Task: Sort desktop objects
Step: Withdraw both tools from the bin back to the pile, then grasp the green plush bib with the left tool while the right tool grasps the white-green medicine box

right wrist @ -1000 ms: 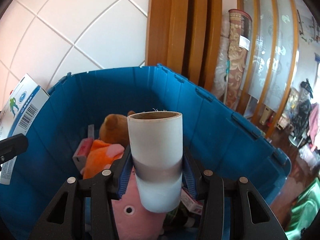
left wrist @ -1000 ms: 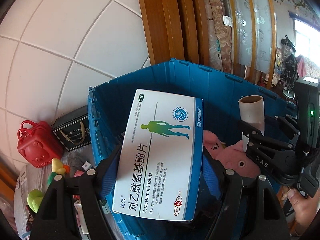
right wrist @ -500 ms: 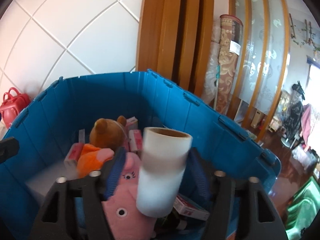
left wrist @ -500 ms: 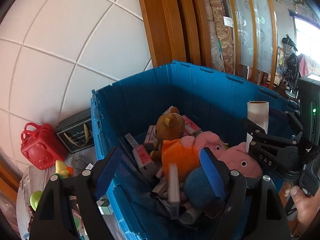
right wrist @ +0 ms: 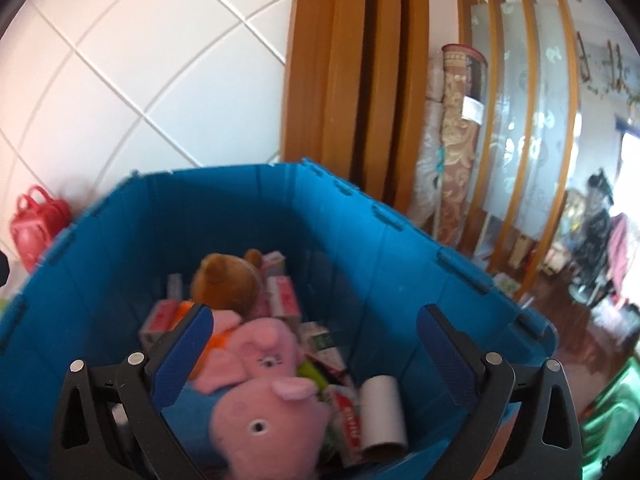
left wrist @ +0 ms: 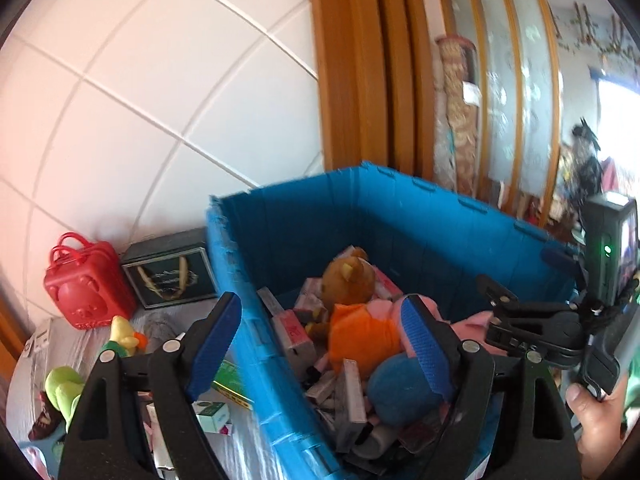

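A blue plastic crate (left wrist: 400, 212) (right wrist: 380, 240) holds a brown teddy bear (left wrist: 348, 276) (right wrist: 226, 280), pink pig plush toys (right wrist: 256, 360), several small boxes and a white cardboard tube (right wrist: 380, 416) lying at its near right. My left gripper (left wrist: 320, 344) is open and empty above the crate's left wall. My right gripper (right wrist: 314, 352) is open and empty above the crate; its body also shows in the left wrist view (left wrist: 536, 320). The white and blue medicine box is not clearly visible among the contents.
Left of the crate on the table lie a red toy suitcase (left wrist: 88, 280), a dark gift box (left wrist: 168, 272), a yellow-green duck toy (left wrist: 122, 336), a green plush (left wrist: 60, 388) and small green boxes (left wrist: 228, 380). A tiled wall and wooden door frame stand behind.
My left gripper opened and the medicine box dropped into the crate. My right gripper opened and the cardboard tube fell into the crate. Both grippers have pulled back a little.
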A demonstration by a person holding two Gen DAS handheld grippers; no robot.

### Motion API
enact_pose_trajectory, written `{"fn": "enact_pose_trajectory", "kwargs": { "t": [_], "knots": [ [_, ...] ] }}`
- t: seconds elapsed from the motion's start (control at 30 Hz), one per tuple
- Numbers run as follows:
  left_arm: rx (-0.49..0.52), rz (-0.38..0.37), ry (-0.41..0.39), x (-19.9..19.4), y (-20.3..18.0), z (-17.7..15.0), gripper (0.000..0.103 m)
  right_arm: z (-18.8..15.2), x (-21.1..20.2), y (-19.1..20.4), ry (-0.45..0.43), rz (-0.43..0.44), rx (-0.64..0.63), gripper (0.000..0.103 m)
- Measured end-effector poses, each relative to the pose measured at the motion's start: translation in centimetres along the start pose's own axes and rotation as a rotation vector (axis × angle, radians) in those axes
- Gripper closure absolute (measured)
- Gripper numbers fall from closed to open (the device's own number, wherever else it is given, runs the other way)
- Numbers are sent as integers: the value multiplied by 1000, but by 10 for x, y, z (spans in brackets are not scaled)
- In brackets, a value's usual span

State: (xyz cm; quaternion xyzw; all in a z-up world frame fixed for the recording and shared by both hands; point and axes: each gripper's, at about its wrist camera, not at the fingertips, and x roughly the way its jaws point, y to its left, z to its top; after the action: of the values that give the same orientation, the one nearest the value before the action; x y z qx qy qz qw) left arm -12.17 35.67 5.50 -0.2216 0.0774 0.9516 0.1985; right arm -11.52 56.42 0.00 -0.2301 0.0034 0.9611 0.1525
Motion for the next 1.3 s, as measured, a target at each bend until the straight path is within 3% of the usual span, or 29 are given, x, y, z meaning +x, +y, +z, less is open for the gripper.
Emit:
{"fn": "enact_pose_trajectory", "kwargs": {
  "t": [0.13,0.3,0.4,0.53,0.8,1.0,1.3],
  "knots": [
    [-53,65,-52,-20,26,-7,9,7,-29,13,-67,48,8,0],
    [-104,144,-81,-40,63,-26,9,21,-75,44,-175,151,-3,0],
    [-149,154,-81,-48,89,-38,9,29,-98,70,-234,214,-24,0],
    [-200,202,-43,-57,132,-57,9,36,-113,115,-250,301,-71,0],
    [-254,324,5,-85,226,-101,9,32,-129,210,-232,409,-154,0],
    [-281,400,65,-101,301,-138,9,23,-126,273,-163,444,-177,0],
    [-348,485,200,-90,396,-204,9,-7,-101,325,-32,401,-176,0]
  ]
}}
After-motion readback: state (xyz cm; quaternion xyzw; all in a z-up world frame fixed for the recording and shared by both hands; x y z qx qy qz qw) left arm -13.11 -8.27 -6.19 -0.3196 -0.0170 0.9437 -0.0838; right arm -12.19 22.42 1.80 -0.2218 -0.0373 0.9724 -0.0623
